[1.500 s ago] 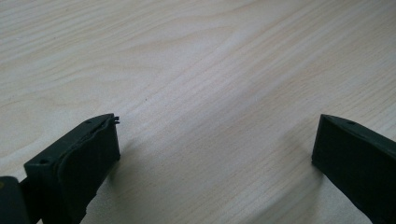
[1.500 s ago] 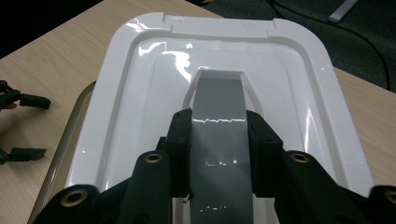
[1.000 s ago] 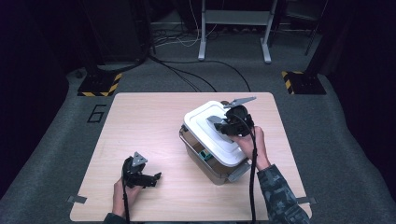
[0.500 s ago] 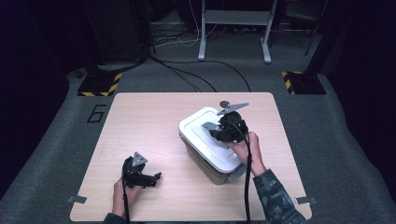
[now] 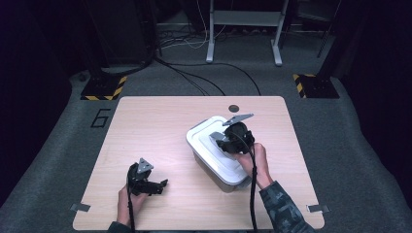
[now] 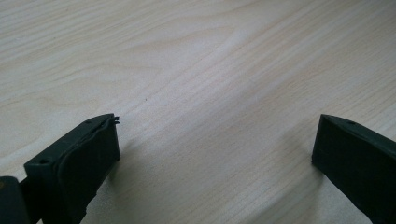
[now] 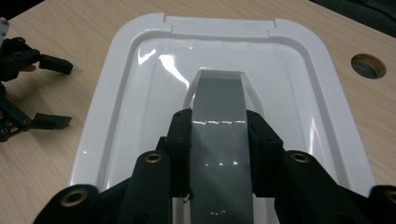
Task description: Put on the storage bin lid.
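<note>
A clear plastic box (image 5: 228,180) with a white lid (image 5: 204,140) stands on the right half of the wooden table (image 5: 145,126). A grey handle (image 7: 219,98) runs along the middle of the lid (image 7: 140,84). My right gripper (image 7: 219,135) is shut on that handle, one pad on each side; from above, the right gripper (image 5: 232,141) sits over the lid's centre. My left gripper (image 5: 160,187) rests low at the table's near left, open with only bare wood between its jaws, as the left gripper view (image 6: 215,154) confirms.
A small round hole (image 5: 234,108) sits in the table just beyond the box. The left gripper (image 7: 32,93) lies off the lid's left side in the right gripper view. Cables and metal stands cover the floor behind the table.
My right gripper has sunk a little and shifted toward the near left while holding the handle, and the box shifted slightly with it. The left gripper has stayed where it was.
</note>
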`<state>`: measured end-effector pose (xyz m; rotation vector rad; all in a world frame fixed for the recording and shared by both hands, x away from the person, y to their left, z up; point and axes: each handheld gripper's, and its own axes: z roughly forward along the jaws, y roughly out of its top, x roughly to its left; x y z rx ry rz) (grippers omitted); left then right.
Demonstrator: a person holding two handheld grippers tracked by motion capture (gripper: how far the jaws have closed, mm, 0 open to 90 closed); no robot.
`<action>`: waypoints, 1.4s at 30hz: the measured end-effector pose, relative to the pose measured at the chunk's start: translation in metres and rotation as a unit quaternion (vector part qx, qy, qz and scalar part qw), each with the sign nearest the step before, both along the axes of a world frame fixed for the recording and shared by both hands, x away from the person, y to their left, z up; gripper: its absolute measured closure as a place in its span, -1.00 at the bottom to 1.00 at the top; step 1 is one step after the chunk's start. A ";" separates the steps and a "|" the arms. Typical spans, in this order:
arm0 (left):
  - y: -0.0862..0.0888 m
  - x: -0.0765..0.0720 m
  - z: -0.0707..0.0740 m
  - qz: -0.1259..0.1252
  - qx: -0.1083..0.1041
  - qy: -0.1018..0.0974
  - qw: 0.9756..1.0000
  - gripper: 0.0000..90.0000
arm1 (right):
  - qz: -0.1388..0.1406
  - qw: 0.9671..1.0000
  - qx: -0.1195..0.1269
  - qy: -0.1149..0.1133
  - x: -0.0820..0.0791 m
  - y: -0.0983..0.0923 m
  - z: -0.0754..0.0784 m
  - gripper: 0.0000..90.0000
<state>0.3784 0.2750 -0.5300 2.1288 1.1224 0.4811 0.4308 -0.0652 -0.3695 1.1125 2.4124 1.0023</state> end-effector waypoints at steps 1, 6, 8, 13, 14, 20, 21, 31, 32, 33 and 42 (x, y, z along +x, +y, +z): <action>0.000 0.000 0.000 0.001 -0.001 0.000 1.000 -1.00 | -0.002 1.000 -0.002 -0.002 0.000 0.001 -0.001 0.47; 0.000 0.000 0.000 0.001 -0.001 0.000 1.000 -1.00 | -0.005 1.000 -0.006 -0.004 -0.002 0.006 -0.004 0.48; 0.000 0.000 0.000 0.001 -0.001 0.000 1.000 -0.99 | -0.007 1.000 -0.005 -0.006 -0.002 0.006 -0.005 0.48; 0.000 0.000 0.000 0.000 0.000 0.000 1.000 -1.00 | -0.014 1.000 0.003 -0.005 -0.004 0.006 -0.006 0.48; 0.000 0.000 0.000 0.001 -0.001 -0.001 1.000 -0.99 | -0.014 1.000 0.005 -0.006 -0.004 0.005 -0.007 0.48; 0.000 0.000 0.000 -0.001 0.001 0.000 1.000 -1.00 | -0.019 1.000 0.005 -0.007 -0.006 0.007 -0.007 0.47; 0.000 0.000 0.000 0.000 0.001 0.000 1.000 -1.00 | -0.019 1.000 0.003 -0.009 -0.006 0.007 -0.007 0.47; 0.000 0.000 0.000 0.001 -0.001 0.000 1.000 -1.00 | -0.015 1.000 -0.002 0.000 -0.004 0.007 -0.009 0.30; 0.000 0.000 0.000 0.000 0.000 0.000 1.000 -1.00 | -0.016 1.000 -0.005 0.000 -0.002 0.007 -0.010 0.19; 0.000 0.000 0.000 0.001 -0.001 0.000 1.000 -0.99 | -0.015 1.000 -0.005 0.003 -0.002 0.007 -0.011 0.07; 0.000 0.000 0.000 0.000 0.000 0.001 1.000 -0.99 | -0.013 1.000 0.016 -0.007 0.005 -0.001 0.000 -0.65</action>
